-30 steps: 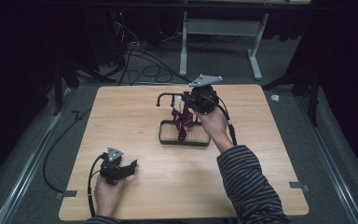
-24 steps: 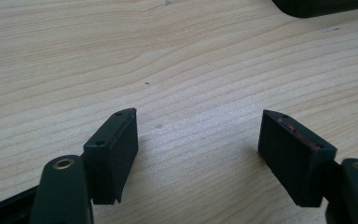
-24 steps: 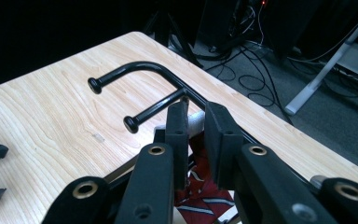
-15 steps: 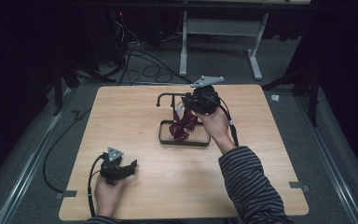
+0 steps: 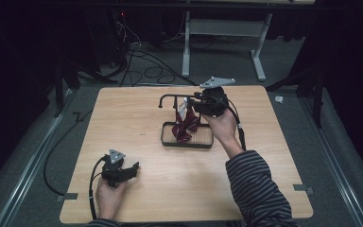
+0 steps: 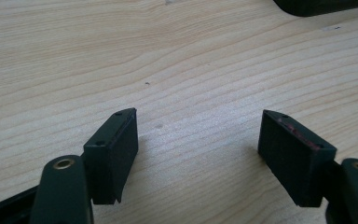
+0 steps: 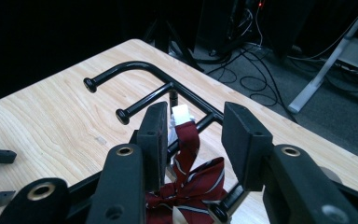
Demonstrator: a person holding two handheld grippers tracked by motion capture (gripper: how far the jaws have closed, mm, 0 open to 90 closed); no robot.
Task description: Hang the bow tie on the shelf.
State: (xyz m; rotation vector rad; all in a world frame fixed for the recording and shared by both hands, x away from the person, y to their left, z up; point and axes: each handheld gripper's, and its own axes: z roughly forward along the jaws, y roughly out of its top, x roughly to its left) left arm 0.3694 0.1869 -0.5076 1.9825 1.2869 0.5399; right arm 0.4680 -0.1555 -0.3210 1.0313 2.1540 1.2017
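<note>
A dark red striped bow tie [image 5: 185, 124] hangs from a black metal stand [image 5: 170, 98] whose base is a shallow black tray [image 5: 187, 142] at the table's middle back. My right gripper [image 5: 194, 101] is held at the top of the stand. In the right gripper view its jaws stand open [image 7: 193, 126] on either side of the tie's strap, with the white tag [image 7: 181, 113] close to the left jaw and the bow [image 7: 191, 182] below. My left gripper [image 5: 133, 168] rests on the table at the front left, open [image 6: 198, 140] over bare wood.
The wooden table [image 5: 264, 179] has open surface on the left and along the front. The stand's two knobbed arms [image 7: 135, 67] stick out towards the left. Cables [image 5: 137, 52] and a white desk frame [image 5: 260, 42] lie on the floor beyond the far edge.
The right gripper has shifted slightly at the stand's top, and the bow tie has settled a little lower against the stand. The left gripper has not moved.
</note>
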